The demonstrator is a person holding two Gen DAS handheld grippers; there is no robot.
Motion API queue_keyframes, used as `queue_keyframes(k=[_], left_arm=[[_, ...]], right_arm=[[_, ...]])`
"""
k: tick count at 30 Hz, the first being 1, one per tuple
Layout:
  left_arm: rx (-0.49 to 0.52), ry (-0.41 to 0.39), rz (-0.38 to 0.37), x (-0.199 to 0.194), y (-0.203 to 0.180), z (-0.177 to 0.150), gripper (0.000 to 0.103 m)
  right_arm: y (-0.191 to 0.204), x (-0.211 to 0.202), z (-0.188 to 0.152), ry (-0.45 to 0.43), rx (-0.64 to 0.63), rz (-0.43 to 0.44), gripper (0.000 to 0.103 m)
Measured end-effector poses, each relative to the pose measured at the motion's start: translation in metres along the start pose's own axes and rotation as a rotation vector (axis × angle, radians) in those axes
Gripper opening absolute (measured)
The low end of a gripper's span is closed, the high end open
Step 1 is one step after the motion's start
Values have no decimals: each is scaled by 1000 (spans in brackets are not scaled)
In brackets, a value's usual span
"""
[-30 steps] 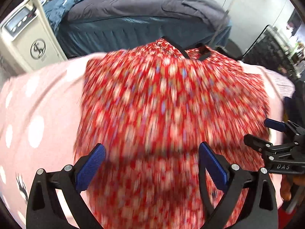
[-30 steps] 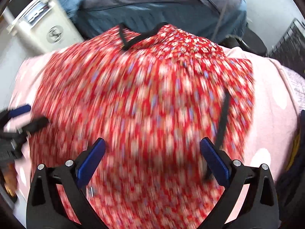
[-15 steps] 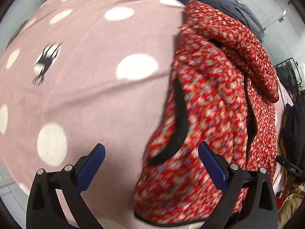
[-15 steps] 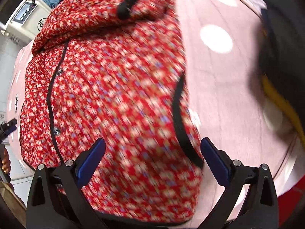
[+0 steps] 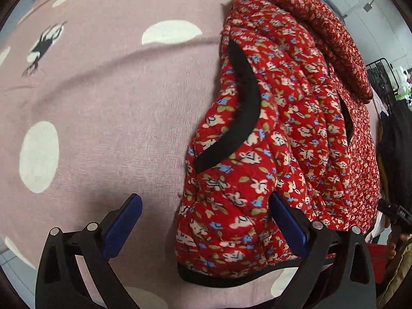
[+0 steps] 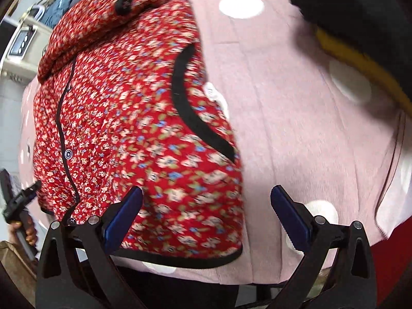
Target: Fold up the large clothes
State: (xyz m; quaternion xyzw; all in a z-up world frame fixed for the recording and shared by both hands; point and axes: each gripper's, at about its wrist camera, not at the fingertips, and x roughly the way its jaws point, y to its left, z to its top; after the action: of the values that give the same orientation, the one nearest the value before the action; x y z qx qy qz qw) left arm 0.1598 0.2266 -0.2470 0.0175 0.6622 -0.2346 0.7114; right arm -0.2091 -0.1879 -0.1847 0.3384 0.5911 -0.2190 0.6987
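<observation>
Here the quilted red floral jacket with black trim (image 5: 270,134) lies rumpled on a pink polka-dot woven blanket (image 5: 108,108). The left gripper (image 5: 206,221) and right gripper (image 6: 206,211) both gape wide, holding nothing.

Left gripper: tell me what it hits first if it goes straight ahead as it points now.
Probably the pink polka-dot blanket: the open left gripper aims near the left edge of the red floral jacket, whose hem corner overlaps its right finger. Depth is unclear.

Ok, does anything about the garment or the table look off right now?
Nothing damaged or spilled. The red floral jacket lies bunched on the pink dotted cloth, its hood flopped over the top and its hem close to the near edge. Both tools, left and right, are open and empty.
</observation>
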Motion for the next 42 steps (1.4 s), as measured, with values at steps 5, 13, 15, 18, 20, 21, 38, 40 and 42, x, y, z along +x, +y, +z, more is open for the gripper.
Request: queue_keyframes(k=[5,13,15,18,20,21,38,40,42], left_arm=[[31,-6,16,8,-1,1,98],[133,38,-10,18,-47,4,72],[136,35,-16,15,-53,4,53],[124,16,-55,-6,-62,5,28],[169,-24,-64,-29,-72,4,25],[182,-39,-77,-42,-74,2,24],[54,122,-84,-63,-33,-78,24],[39,114,-83,-64,-39,-55,24],[55,82,-108,-72,-51,-43,25]], right_arm=[[-7,10,-4,78,23,136,98],[13,30,-19,102,-60,66,73],[14,21,-23,92,-71,97,45],[16,-1,-31,78,-59,162,24],[18,-22,-37,50,-64,194,21],[18,-35,-42,38,-75,208,19],[-2,-54,-40,213,27,268,15],[12,-51,-17,213,-3,267,15],[31,-53,-3,199,-25,290,15]])
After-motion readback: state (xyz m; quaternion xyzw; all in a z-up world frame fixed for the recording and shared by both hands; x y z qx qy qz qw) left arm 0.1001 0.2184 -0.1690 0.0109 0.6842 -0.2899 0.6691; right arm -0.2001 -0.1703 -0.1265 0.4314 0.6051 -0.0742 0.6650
